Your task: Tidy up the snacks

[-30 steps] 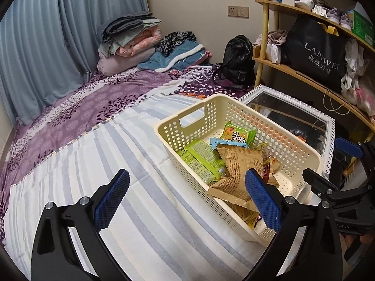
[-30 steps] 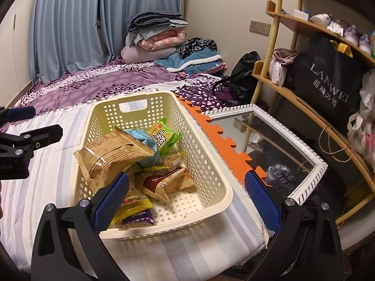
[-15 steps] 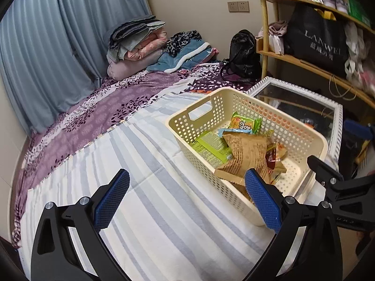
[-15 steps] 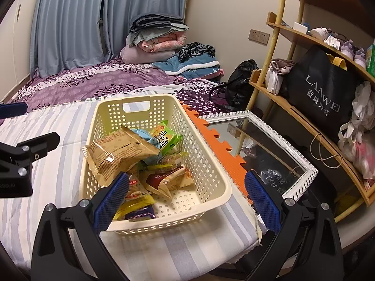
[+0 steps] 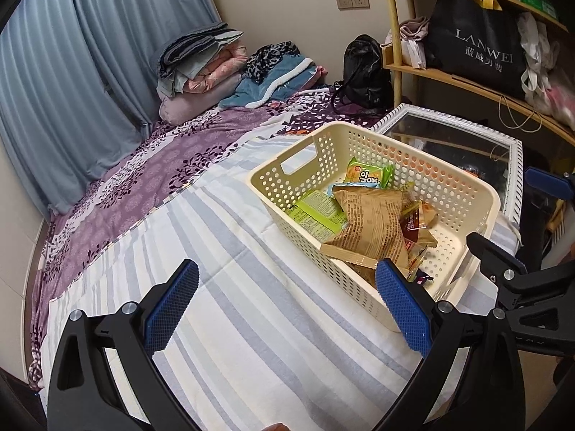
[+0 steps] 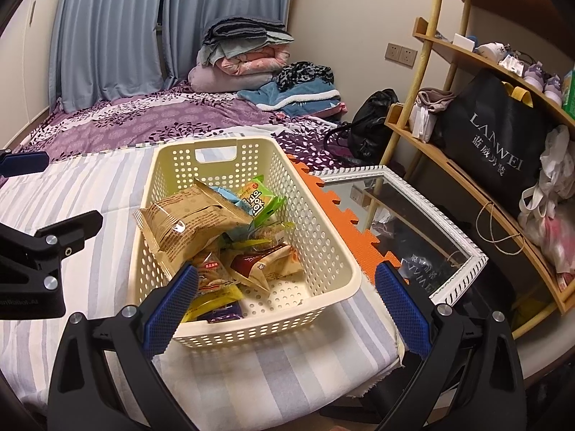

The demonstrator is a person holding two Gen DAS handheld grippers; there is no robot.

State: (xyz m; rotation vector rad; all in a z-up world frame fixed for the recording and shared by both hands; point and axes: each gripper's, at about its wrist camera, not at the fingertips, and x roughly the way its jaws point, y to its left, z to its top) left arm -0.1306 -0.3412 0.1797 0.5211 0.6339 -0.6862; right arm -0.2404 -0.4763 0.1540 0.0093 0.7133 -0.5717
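A cream perforated basket (image 5: pixel 463 190) (image 6: pixel 323 244) stands on the striped sheet near the bed's corner. Several snack packs lie in it: a big brown bag (image 5: pixel 370 226) (image 6: pixel 190 219) on top, a green pack (image 5: pixel 366 176) (image 6: pixel 258 201), a flat green packet (image 5: pixel 316 212), a dark red pack (image 6: pixel 262 262). My left gripper (image 5: pixel 287 305) hovers open and empty over the sheet, left of the basket. My right gripper (image 6: pixel 287 309) hangs open and empty above the basket's near rim. Each gripper shows at the edge of the other's view.
A white-framed mirror (image 6: pixel 413 222) (image 5: pixel 452 140) lies right of the bed, with an orange foam mat (image 6: pixel 341 212) between. Wooden shelves carry a black LANWEI bag (image 6: pixel 499 143) (image 5: pixel 481 57). Folded bedding (image 6: pixel 244 54) and a black backpack (image 5: pixel 363 72) sit at the far wall.
Both grippers have drawn back and risen a little from the basket, so it looks smaller and farther. Both stay open. The snacks have not moved.
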